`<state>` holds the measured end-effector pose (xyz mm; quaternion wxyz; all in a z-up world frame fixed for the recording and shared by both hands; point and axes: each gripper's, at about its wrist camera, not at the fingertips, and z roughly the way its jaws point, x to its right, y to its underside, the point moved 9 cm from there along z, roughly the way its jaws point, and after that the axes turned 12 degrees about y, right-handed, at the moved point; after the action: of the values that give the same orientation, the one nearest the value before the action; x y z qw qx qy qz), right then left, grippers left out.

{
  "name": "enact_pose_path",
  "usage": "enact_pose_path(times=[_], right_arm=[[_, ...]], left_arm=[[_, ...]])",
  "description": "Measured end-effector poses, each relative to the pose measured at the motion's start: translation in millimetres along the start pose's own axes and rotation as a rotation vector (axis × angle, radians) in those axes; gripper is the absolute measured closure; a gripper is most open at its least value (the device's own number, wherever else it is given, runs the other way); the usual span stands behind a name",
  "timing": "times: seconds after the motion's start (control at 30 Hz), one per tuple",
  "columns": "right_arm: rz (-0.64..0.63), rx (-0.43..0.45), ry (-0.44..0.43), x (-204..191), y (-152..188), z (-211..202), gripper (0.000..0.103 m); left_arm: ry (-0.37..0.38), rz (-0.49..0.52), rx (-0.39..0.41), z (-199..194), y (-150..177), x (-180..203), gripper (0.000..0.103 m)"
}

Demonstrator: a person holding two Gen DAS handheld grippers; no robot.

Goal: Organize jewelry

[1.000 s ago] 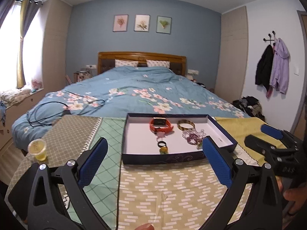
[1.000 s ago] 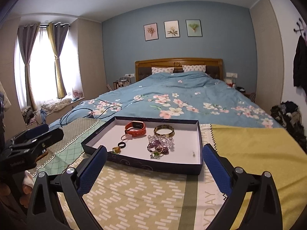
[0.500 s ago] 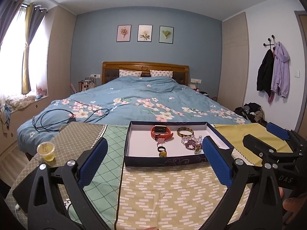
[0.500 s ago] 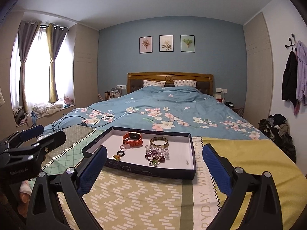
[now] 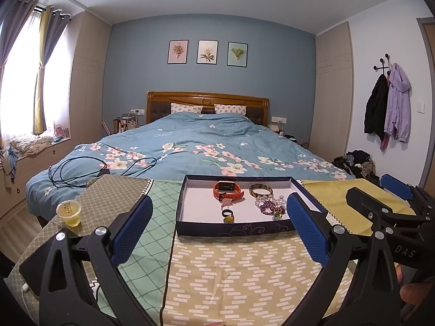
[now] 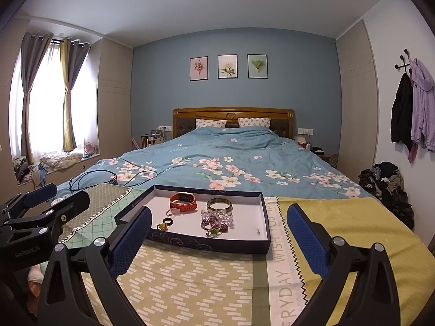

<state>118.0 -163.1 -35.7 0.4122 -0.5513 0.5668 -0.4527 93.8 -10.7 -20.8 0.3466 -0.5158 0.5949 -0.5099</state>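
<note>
Shallow navy cardboard tray with white floor point(image 5: 236, 229) point(image 6: 212, 245) sits on patchwork of patterned cloths point(image 5: 239, 277) point(image 6: 195, 279) at the foot of a bed with blue floral duvet point(image 5: 195, 146). All jewelry lies inside the tray: orange-red strapped smartwatch point(image 5: 227, 190) point(image 6: 183, 201) toward the back, brass-coloured bangle point(image 5: 261, 191) point(image 6: 219, 206) just right of it, small pink piece point(image 5: 227, 203) point(image 6: 174, 212) near the watch strap, black ring point(image 5: 227, 213) point(image 6: 167, 221) and yellow-green stone ring point(image 5: 229, 219) point(image 6: 162, 226) toward the front left, tangled cluster of purple and clear bead bracelets point(image 5: 270, 206) point(image 6: 216, 220) toward the front right. Left gripper point(image 5: 217, 231), black frame with blue pads, held short of the tray, jaws spread wide, nothing between them. Right gripper point(image 6: 217, 239) likewise wide apart and empty, near the tray's front edge; it also shows at the right edge of the left wrist view point(image 5: 380, 201). Clear plastic cup of yellow liquid point(image 5: 69, 213) stands on the grey-beige cloth well left of the tray. Black cables point(image 5: 89, 169) lie looped on the duvet
</note>
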Motion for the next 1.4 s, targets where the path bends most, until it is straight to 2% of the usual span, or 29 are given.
enact_pose_path(times=[1.0, 1.27, 1.4], right_arm=[[0.015, 0.015, 0.007, 6.0, -4.9, -3.4, 0.007], [0.033, 0.049, 0.022, 11.7, -15.3, -2.2, 0.007], [0.036, 0.072, 0.026, 12.2, -20.0, 1.0, 0.007]], left_arm=[[0.007, -0.012, 0.017, 2.2, -7.6, 2.7, 0.006], [0.030, -0.024, 0.015, 6.7, -9.6, 3.1, 0.006], [0.023, -0.001, 0.049, 9.3, -17.2, 4.1, 0.006]])
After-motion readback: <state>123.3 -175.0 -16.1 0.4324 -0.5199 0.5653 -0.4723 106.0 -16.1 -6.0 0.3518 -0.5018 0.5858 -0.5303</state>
